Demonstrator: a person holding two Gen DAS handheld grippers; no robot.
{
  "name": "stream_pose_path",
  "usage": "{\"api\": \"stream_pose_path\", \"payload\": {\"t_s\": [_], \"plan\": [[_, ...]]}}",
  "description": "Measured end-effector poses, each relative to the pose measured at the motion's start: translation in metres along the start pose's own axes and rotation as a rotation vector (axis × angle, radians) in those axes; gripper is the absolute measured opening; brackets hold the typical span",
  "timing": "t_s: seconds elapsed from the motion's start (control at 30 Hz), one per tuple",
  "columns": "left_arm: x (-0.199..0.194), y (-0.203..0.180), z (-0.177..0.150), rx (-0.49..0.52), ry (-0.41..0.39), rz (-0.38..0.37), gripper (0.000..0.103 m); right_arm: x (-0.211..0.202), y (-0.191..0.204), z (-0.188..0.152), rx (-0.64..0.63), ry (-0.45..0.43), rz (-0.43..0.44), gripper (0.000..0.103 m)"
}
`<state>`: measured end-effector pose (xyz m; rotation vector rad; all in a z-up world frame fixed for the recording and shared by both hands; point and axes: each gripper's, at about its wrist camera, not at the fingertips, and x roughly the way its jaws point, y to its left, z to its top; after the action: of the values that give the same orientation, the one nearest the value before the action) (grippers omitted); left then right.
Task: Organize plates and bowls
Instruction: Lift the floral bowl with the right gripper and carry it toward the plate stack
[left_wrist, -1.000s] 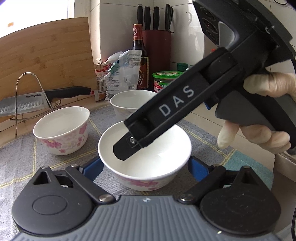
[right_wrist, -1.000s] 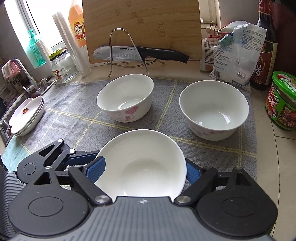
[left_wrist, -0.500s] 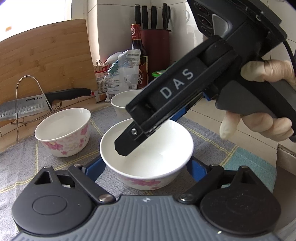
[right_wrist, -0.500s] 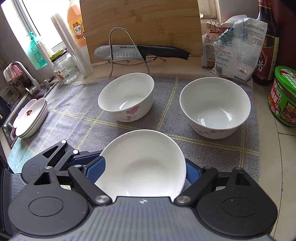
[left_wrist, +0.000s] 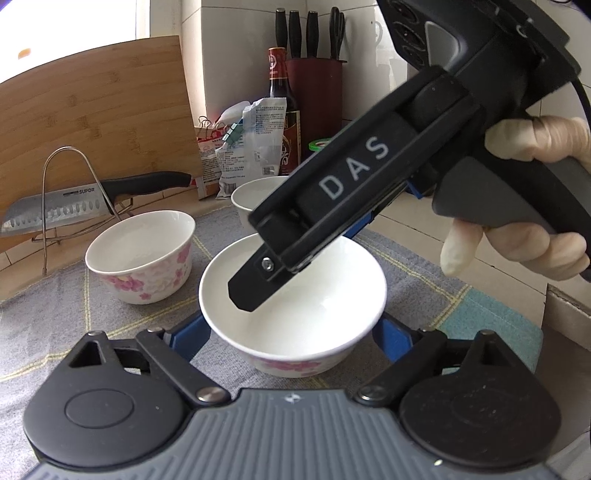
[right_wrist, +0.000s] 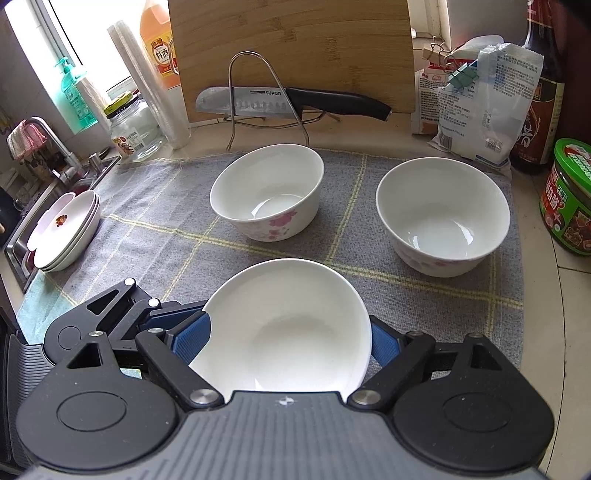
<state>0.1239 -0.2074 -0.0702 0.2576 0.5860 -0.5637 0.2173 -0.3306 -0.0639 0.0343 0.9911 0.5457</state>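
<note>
White bowl with pink blossoms on its outer wall, glossy and empty inside, sits on the grey cloth. It's right between the left gripper's blue pads, clamped on both sides. The right gripper grips it too, pads against its rim.

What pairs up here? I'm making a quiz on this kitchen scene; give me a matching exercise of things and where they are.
Things:
1. knife
2. plates
3. green tub
4. near bowl

Places:
A. stacked at the cloth's left edge, by the sink
B. between the right gripper's blue pads
C. on the wire rack before the cutting board
D. on the counter right of the cloth

Pairs: 1-C, 2-A, 3-D, 4-B
</note>
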Motion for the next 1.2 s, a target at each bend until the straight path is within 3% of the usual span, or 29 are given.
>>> {"api": "stream_pose_path", "payload": {"t_s": [0.63, 1.2], "plan": [[-0.077, 0.09, -0.03, -0.055, 0.016, 0.081, 0.093, 0.041, 0.11, 0.028, -0.067, -0.003, 0.072, 0.093], [-0.104, 0.138, -0.056, -0.108, 0.051, 0.132, 0.093, 0.088, 0.175, 0.046, -0.117, 0.037, 0.127, 0.093]]}}
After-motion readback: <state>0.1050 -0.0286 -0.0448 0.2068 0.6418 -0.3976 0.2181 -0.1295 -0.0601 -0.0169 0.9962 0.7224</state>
